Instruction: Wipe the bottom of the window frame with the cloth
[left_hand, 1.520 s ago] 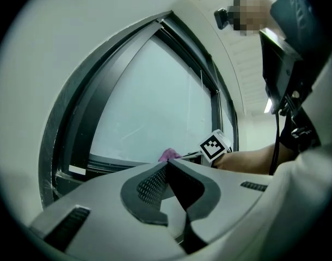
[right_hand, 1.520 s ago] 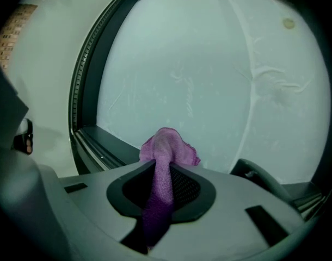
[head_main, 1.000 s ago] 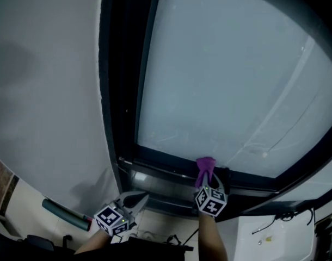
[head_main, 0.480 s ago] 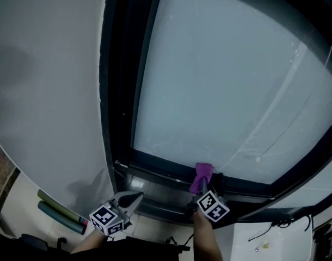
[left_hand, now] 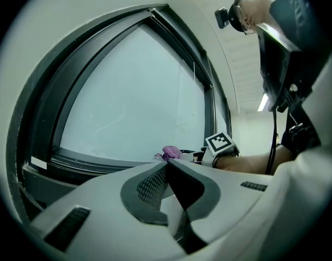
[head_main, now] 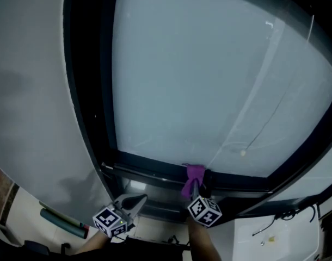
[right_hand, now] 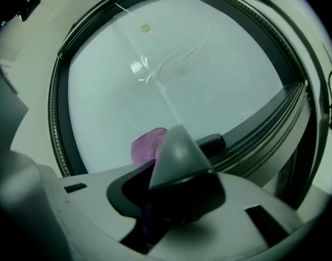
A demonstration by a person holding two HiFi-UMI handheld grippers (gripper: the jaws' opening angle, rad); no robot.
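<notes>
The purple cloth [head_main: 194, 173] lies at six o'clock against the bottom rail of the window frame [head_main: 149, 168]. The fingers of the right gripper [head_main: 196, 187] pinch it tight, likely for dragging along. At seven o'clock the left gripper [head_main: 134, 203] idles, fingers together and empty.

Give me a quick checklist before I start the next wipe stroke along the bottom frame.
1. Cloth clamped in the right gripper fingers: ok.
2. Cloth at the bottom of the window frame: ok.
3. Left gripper shut, empty, apart from the cloth: ok.
4. Dark block right of the cloth, clear of the stroke: cannot tell.
5. Firm cloth contact with the frame: cannot tell.
</notes>
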